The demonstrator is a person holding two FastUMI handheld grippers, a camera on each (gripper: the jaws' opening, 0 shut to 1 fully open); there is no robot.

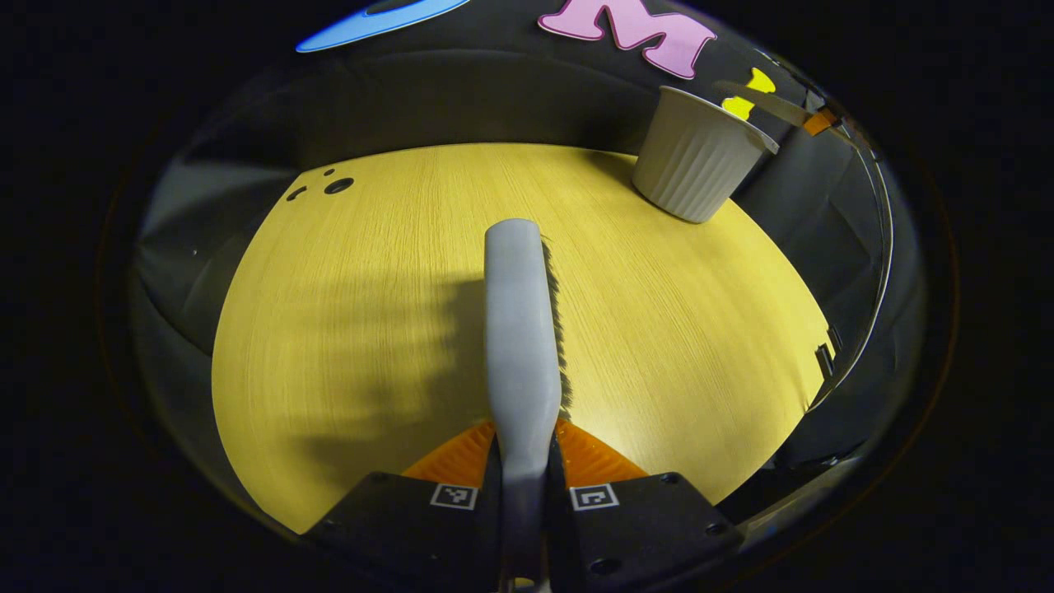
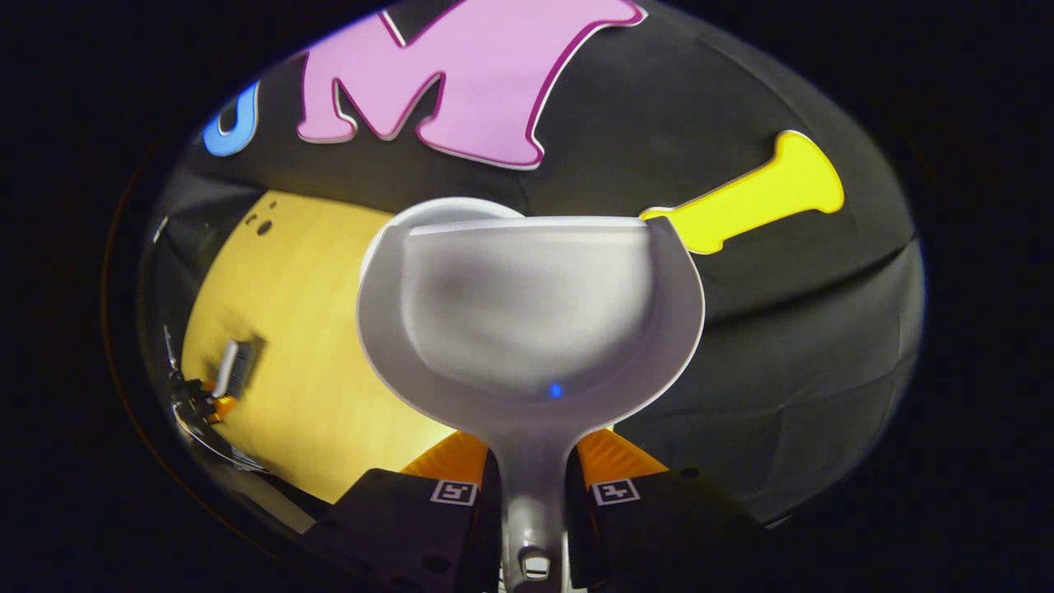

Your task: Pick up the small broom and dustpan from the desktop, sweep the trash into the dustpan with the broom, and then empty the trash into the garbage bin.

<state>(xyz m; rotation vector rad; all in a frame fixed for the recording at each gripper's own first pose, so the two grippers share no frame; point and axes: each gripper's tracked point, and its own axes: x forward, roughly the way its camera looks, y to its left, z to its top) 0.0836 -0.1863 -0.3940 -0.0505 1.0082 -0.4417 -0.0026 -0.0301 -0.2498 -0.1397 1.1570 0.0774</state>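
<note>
Left gripper view: left gripper (image 1: pixel 524 486) fingers clamped on the small broom (image 1: pixel 520 329) by its handle, smooth grey plastic, rounded tip pointing toward the far edge of the bench (image 1: pixel 346 329). Dark bristles show along its right side. Broom is held above mid-bench and throws a shadow to its left. Bench is yellow wood-grain laminate, with small dark holes at the far left corner. Garbage bin (image 1: pixel 696 161), off-white, ribbed, tapered, open-topped, stands at the far right corner. No readable writing; square black-and-white markers on the fingers.

Right gripper view: right gripper (image 2: pixel 533 494) fingers closed on the dustpan (image 2: pixel 531 317) handle. Pan is smooth grey plastic, rounded scoop, straight front lip, raised over the bin rim (image 2: pixel 449 210). Left gripper with the broom shows by the bench's left edge.
</note>
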